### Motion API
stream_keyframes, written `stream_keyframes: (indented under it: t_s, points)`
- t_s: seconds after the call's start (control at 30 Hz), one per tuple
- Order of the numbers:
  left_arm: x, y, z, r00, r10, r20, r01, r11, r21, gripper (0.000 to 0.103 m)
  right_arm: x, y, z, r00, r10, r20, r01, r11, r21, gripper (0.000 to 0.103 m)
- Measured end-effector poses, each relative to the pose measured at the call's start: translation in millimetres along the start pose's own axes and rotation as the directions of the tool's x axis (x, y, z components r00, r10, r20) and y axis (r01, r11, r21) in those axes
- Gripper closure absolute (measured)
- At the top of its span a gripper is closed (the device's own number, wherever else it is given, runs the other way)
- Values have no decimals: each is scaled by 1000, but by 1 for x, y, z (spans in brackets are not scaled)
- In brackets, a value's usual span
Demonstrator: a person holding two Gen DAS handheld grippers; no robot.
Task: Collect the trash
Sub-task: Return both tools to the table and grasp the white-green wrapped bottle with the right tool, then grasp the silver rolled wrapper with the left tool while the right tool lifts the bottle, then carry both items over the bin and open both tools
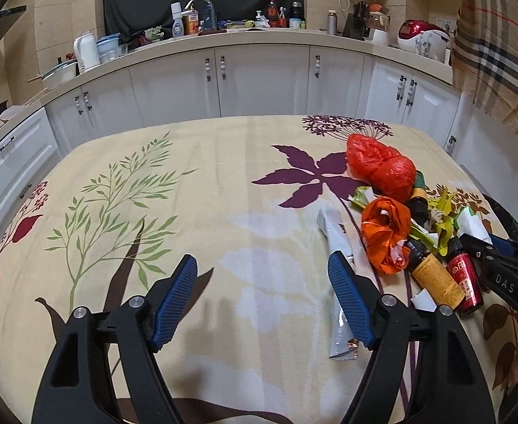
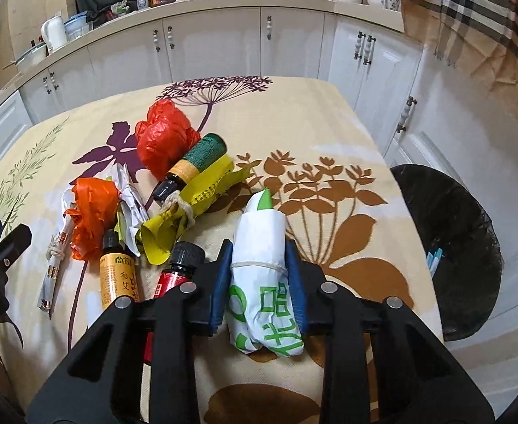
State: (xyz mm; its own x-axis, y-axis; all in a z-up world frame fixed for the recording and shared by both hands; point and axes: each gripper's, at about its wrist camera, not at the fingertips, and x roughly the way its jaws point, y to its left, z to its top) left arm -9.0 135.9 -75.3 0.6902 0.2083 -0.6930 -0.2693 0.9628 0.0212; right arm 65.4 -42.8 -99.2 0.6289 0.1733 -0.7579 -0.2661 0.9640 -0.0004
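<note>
Right wrist view: between our right gripper (image 2: 259,265) pads sits a white-and-green paper roll (image 2: 260,265) tied with string, and the pads press on both of its sides, so we judge it gripped, while it lies on the surface (image 2: 347,134). Just left of that gripper stand a red bottle (image 2: 174,275) and a yellow bottle (image 2: 116,275); beyond them lie an orange bag (image 2: 93,219), yellow wrappers (image 2: 188,208), a green bottle (image 2: 192,166) and a red bag (image 2: 163,137). To the right, past the surface edge and lower, the black bin (image 2: 446,247) stands open.

Our left gripper (image 1: 262,293) hangs wide open over bare cloth with nothing between its pads; a silver packet (image 1: 333,236) lies at its right finger.

To do this well, we should lift the roll straight up before swinging right, keeping it clear of the bottles, and let go only once over the bin's mouth.
</note>
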Motion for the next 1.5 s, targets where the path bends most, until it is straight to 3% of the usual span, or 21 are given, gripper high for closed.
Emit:
stream_keyframes:
  t_s: [0.33, 0.6, 0.73, 0.87, 0.97, 1.13, 1.3, 1.5]
  points:
    - [16, -21, -1, 993, -80, -90, 83, 996, 32, 29, -13, -27, -8, 998, -51, 40, 50, 999, 23, 74]
    - [27, -36, 1, 988, -71, -134, 82, 994, 74, 57, -15, -37, -9, 998, -40, 45, 38, 998, 44, 74]
    - [26, -41, 1, 990, -67, -126, 79, 992, 96, 81, -16, -39, -10, 998, -33, 48, 31, 998, 49, 74]
    - [25, -41, 1, 989, -84, -123, 96, 990, 99, 83, -18, -41, -10, 998, -31, 56, 28, 998, 53, 74]
    - [15, -41, 2, 993, -82, -81, 89, 991, 97, 84, -23, -42, -10, 996, -32, 85, 27, 998, 59, 74]
    - [-18, -52, 9, 993, -92, 69, 84, 989, 119, 84, -42, -47, -10, 985, -43, 168, 32, 997, 67, 74]
    - [-48, -76, 26, 965, -138, 223, 108, 984, 143, 84, -70, -64, -4, 953, -102, 286, 79, 993, 91, 74]
    - [-50, -117, 45, 938, -238, 253, 195, 963, 185, 84, -87, -96, 4, 918, -188, 351, 151, 980, 128, 74]
